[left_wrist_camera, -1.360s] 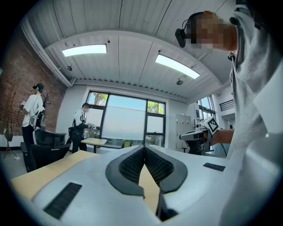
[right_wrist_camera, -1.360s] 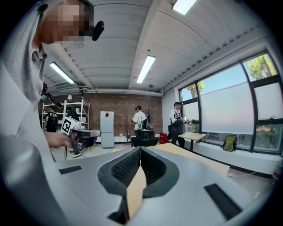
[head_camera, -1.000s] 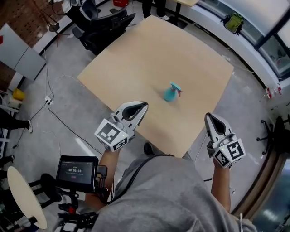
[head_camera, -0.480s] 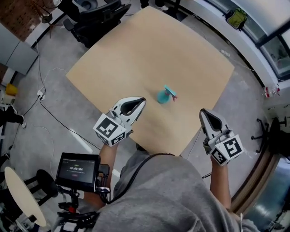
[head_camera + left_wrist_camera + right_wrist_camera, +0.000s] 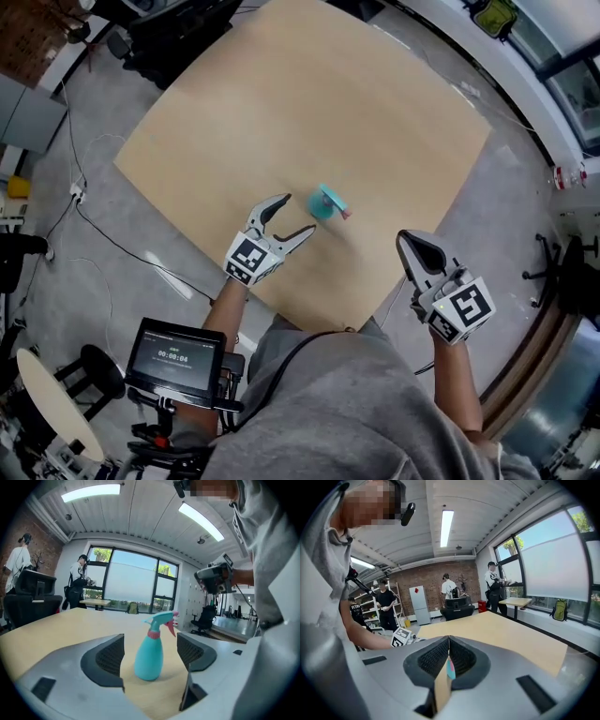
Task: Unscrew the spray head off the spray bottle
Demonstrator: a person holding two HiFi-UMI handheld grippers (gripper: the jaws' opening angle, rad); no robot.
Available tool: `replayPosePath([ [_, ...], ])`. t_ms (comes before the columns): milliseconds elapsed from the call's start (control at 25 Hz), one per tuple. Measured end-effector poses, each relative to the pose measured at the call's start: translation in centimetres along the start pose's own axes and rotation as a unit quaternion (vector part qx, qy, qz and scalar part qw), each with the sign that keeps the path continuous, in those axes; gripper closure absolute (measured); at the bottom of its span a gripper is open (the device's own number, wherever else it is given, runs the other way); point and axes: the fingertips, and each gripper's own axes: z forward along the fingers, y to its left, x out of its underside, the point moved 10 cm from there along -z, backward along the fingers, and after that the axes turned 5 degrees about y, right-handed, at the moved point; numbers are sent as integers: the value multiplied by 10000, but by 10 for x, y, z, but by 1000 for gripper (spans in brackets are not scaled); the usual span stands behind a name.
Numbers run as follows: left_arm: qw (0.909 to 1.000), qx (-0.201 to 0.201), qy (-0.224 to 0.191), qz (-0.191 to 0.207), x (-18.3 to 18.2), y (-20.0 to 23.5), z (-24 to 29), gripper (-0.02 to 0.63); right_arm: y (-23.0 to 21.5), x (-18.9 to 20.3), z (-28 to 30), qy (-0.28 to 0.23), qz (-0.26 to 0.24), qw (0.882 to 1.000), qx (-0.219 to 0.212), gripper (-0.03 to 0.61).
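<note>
A teal spray bottle (image 5: 322,205) with a teal and pink spray head (image 5: 334,198) stands upright on the tan table (image 5: 281,103), near its front edge. My left gripper (image 5: 298,215) sits just short of the bottle, its jaws opening and nothing pressed by the pads. In the left gripper view the bottle (image 5: 149,656) and its spray head (image 5: 161,619) show framed between the two pads (image 5: 111,656), a little beyond them. My right gripper (image 5: 412,246) hovers off the table's front right edge, shut and empty. In the right gripper view its jaws (image 5: 449,656) meet, with a teal sliver of the bottle (image 5: 450,668) behind them.
The table's front edge (image 5: 309,314) runs close below both grippers. A tablet with a timer (image 5: 173,356) hangs at the person's left. Office chairs (image 5: 169,37) stand beyond the far left corner. People stand at desks in the background (image 5: 494,590), and cables lie on the floor (image 5: 84,202).
My left gripper has moved forward to the bottle and its jaws have gone from shut to open. The right gripper has shifted a little toward the table, still shut.
</note>
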Motion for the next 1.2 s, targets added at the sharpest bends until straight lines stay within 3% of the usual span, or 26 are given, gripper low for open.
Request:
replayPosePath([
  [320,9960,-161,831,303,48,5,107,129,-43,1,14,250,-93,9994,-233,574],
  [560,9917,-42,1244,321,63,0,145,136,-53,0,22,317,-65,9987,-391,574],
  [600,9909,-32,1311,296,64,0,146,193,-53,1,24,327,-55,9986,-423,573],
  [640,9899,-8,1390,285,63,-1,145,193,-51,1,26,331,-48,9984,-465,572],
  [880,9839,-15,1698,556,29,-19,119,199,-31,-17,48,336,-87,9954,-897,568],
  [920,9822,-81,1750,675,19,-21,112,199,-25,-23,54,374,-82,9939,-1031,525],
  [1000,9763,-228,1901,1004,0,-27,94,199,-12,-38,65,457,-146,9902,-1315,315],
  [1200,9487,-700,2466,1849,-40,-43,42,199,37,-64,74,894,-672,9800,-1646,307],
])
